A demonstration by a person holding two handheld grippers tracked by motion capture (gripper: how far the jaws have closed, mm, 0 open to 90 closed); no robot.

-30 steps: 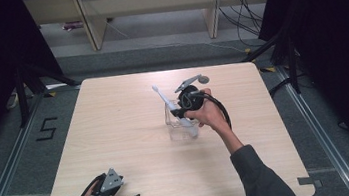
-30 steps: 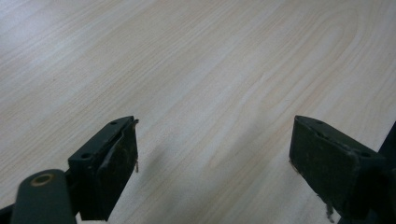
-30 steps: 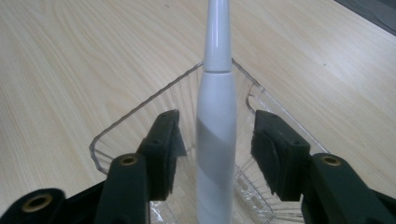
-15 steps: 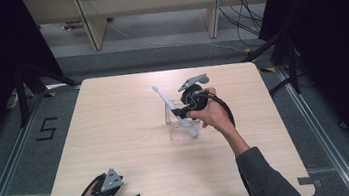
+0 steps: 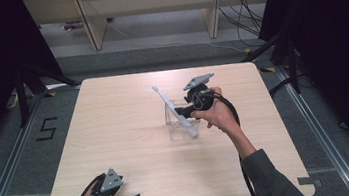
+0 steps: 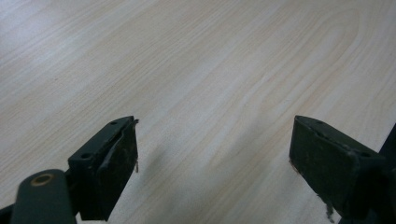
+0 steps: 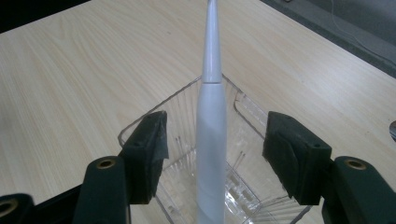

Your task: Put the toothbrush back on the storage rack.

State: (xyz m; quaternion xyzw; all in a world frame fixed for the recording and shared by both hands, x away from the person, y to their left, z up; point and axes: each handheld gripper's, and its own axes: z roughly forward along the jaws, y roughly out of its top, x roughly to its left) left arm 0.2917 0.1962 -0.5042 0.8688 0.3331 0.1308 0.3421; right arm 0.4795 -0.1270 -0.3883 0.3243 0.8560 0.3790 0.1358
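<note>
Toothbrush stands slanted in clear cup, between right gripper jaws; jaws just opening, pads off handle. Left gripper open, well apart at table corner

Single readable mark: black "5" on grey floor, just left of bench. Nothing else legible.
</note>
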